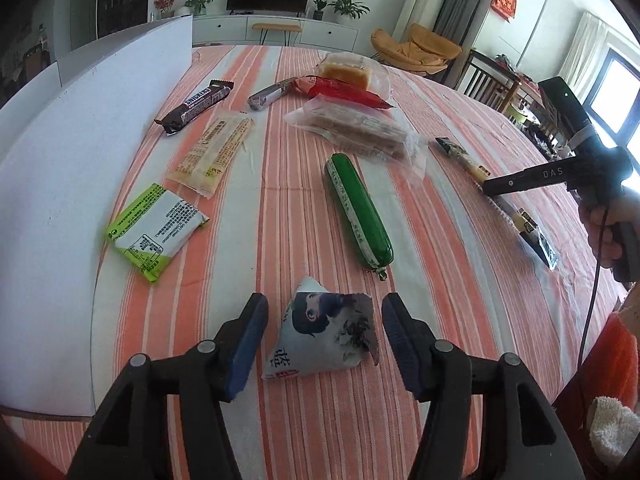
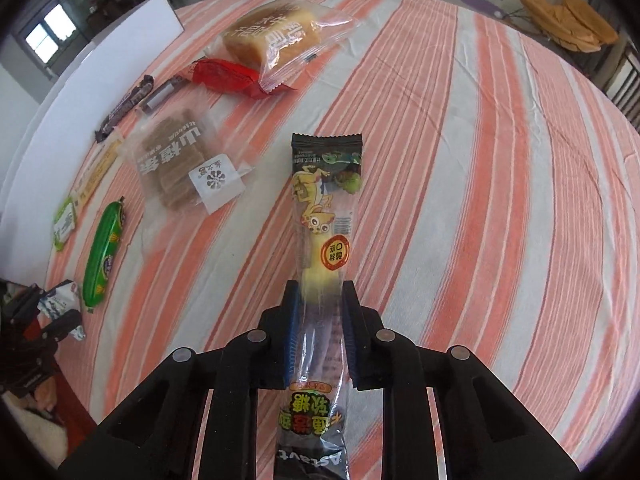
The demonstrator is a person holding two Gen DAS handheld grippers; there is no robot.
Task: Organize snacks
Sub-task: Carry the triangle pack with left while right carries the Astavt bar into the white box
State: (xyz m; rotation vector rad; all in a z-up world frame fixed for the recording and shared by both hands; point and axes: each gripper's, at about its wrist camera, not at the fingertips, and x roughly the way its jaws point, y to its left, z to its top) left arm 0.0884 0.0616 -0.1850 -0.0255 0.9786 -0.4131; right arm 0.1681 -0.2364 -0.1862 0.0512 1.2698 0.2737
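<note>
My left gripper (image 1: 324,320) is open, its fingers on either side of a small grey-blue pouch (image 1: 326,340) lying on the striped tablecloth (image 1: 460,280). My right gripper (image 2: 320,304) is shut on a long black-and-yellow gummy candy pack (image 2: 326,216), which points away over the cloth. In the left wrist view the right gripper (image 1: 490,188) shows at the right, over the candy pack (image 1: 528,224). Snacks lie spread on the cloth: a green sausage (image 1: 358,210), a green-white packet (image 1: 154,232), a beige bar (image 1: 214,154) and a Snickers bar (image 1: 196,106).
Further back lie a clear pack of brown slices (image 1: 360,132), a red packet (image 1: 344,92), a silver bar (image 1: 268,96) and a bread pack (image 1: 348,74). A white board (image 1: 80,160) lies along the table's left side. The left gripper shows at the right wrist view's left edge (image 2: 48,320).
</note>
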